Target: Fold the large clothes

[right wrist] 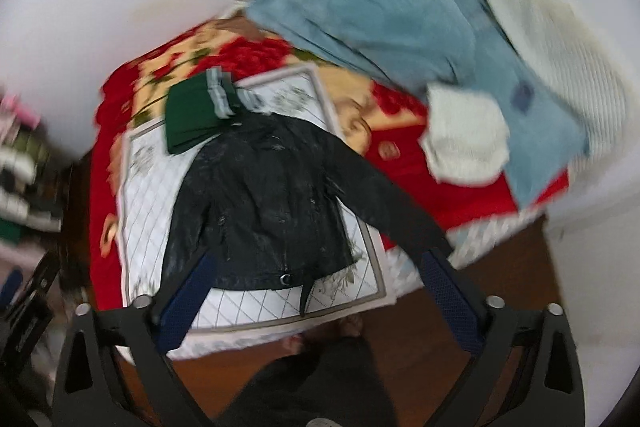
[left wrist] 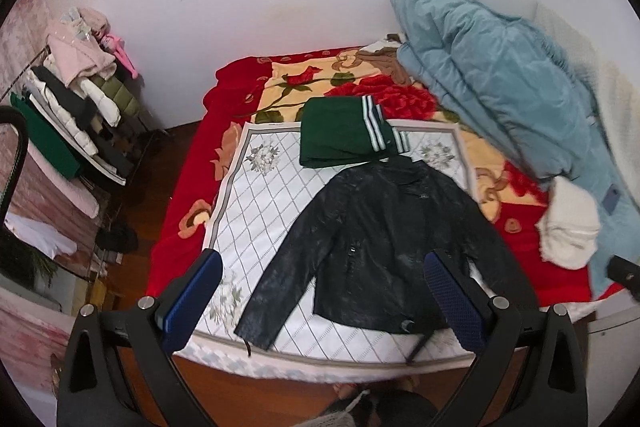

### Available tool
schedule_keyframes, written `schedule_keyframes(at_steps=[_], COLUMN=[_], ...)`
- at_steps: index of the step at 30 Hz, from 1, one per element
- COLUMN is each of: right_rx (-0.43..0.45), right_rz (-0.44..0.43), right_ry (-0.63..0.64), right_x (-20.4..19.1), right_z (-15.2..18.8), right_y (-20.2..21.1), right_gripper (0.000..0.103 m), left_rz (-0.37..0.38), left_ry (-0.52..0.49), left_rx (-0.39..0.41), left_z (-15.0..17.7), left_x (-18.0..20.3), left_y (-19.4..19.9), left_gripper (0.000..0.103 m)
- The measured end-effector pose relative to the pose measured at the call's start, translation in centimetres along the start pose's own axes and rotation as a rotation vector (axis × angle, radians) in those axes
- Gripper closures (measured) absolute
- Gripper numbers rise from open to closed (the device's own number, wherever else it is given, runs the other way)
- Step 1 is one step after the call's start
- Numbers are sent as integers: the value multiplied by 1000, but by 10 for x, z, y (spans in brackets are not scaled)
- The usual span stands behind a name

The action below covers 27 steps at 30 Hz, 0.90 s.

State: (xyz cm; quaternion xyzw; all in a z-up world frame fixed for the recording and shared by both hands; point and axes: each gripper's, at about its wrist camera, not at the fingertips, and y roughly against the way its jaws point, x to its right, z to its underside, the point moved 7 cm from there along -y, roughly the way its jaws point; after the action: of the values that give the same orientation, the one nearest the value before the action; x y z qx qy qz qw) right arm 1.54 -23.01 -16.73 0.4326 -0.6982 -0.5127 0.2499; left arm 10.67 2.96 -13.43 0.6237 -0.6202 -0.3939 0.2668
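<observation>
A black leather jacket (left wrist: 372,239) lies spread flat, sleeves out, on a white quilted mat (left wrist: 256,195) on the bed. It also shows in the right wrist view (right wrist: 260,195), which is blurred. A folded dark green garment (left wrist: 340,131) with white stripes lies just beyond the collar; it also shows in the right wrist view (right wrist: 192,115). My left gripper (left wrist: 322,265) is open and empty, held above the jacket's lower half. My right gripper (right wrist: 316,259) is open and empty, above the jacket's hem and right sleeve.
A red floral blanket (left wrist: 192,163) covers the bed. A light blue quilt (left wrist: 500,83) and a white fluffy item (left wrist: 568,227) are piled at the right. A rack of clothes (left wrist: 76,99) stands at the left by the wall. Wooden floor (left wrist: 256,399) lies below the bed's near edge.
</observation>
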Motion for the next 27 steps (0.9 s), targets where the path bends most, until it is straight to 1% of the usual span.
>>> schedule_keyframes(at_steps=[1,3,5,6,7,9,10,11,14,16,18,19,21,23,24,26,27], right_rx=[-9,-54,-99,-133,-150,-205,-228,-262,-325,-320,-293,-286,-269,-245,-200,-91,-24], right_rz=[6,13,-11,-39,-59,-87,-110,-126,-175,-221,-248,-258,-293,-305,-333,-387,-404], right_ry=[-34,-160,-280,-355,-401,-521,-580,-646,-816,-938,-1056,-1092,-1196,-1296,-1355,-1444,-1470], right_x=[9,39,67,82,91,117,129,143,175,196,219,224,241,259,270,284,290], right_z=[2,13,24,33,38,57,67,80,113,130,147,150,164,175,178,174,169], right_y=[-14,-63,-108,-136,-155,-209,-237,-269,-347,-392,-428,-442,-475,-505,-518,-525,-523], right_gripper=[20,29,29,29,29,29,29,29,29,29,29,29,28,28,28,29,33], left_rz=[-7,-12,-23,-28,-34,-47,-50,-62,-76,-84,-73,-76,-80,-75,-69,-57,-48], left_ry=[-11,-25,-41,-49,-51,-55,-55,-55,-55,-47,-37,-42,-63,-76,-85,-103,-116], left_rx=[-10,-31,-57,-78,-94,-141,-157,-183,-232,-277,-332,-352,-382,-400,-412,-428,-431], left_z=[5,12,21,27,32,44,47,54,69,80,94,99,111,118,123,127,129], left_x=[2,9,18,24,30,46,51,61,83,98,114,123,142,156,165,179,187], left_y=[-16,-44,-77,-94,-109,-147,-158,-180,-222,-252,-280,-293,-316,-333,-343,-357,-364], left_gripper=[0,0,0,0,0,0,0,0,0,0,0,0,0,0,0,0,0])
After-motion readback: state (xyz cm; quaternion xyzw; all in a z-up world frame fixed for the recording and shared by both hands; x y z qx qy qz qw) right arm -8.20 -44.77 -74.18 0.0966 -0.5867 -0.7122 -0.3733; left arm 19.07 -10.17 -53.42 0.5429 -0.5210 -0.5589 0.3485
